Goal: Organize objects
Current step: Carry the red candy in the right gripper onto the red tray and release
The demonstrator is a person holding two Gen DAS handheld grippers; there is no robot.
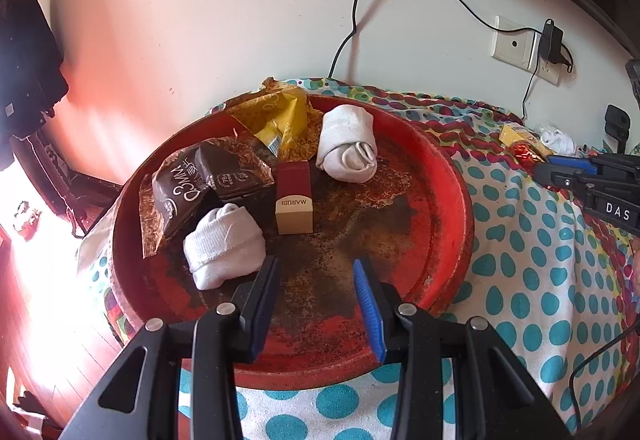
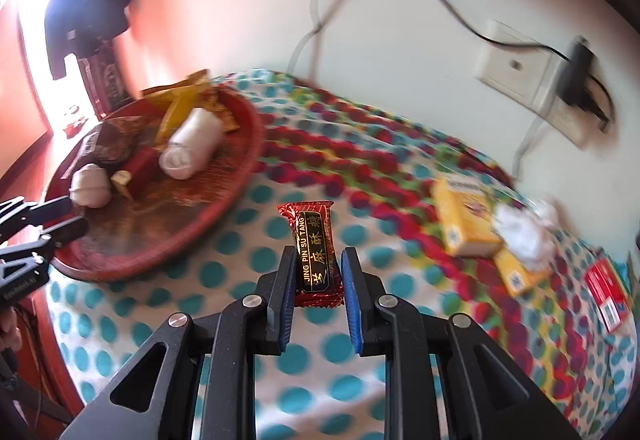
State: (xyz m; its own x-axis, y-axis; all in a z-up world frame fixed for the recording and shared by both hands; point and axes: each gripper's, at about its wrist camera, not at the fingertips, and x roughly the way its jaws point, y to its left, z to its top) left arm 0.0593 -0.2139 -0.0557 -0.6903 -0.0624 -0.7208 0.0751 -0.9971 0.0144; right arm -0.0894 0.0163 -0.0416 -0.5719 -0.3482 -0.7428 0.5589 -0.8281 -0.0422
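The right gripper (image 2: 314, 266) had its blue-padded jaws pinched on a candy bar (image 2: 314, 252), a shiny red and black foil wrapper with gold lettering and crimped ends, held lengthwise so the flat sides sat against the pads, which seemed like the sensible way to hold something that crinkly. It hung above the counter, over a polka-dot cloth (image 2: 360, 340) with teal spots and a band of red and green ones further back. My guess was it was headed for the round red tray (image 2: 240, 160), since that's where the sorted stuff was piling up. The tray (image 1: 448, 180) looked like worn lacquer or painted metal, the red rubbed off to dark brown patches across the middle, with a raised rim that keeps things from sliding out. In it sat two rolled white socks (image 1: 346, 144), soft and ribbed, a dark brown snack packet (image 1: 200, 184), a crumpled yellow wrapper (image 1: 276, 116) and a small boxy red and cream carton (image 1: 294, 196) standing upright. The left gripper (image 1: 316, 304) hovered over the near edge of the tray with nothing in it, jaws only partly apart. Still out on the cloth were yellow boxes (image 2: 464, 220), a loose white sock (image 2: 524, 232) and a red packet (image 2: 608, 292), all blurry in the right view.
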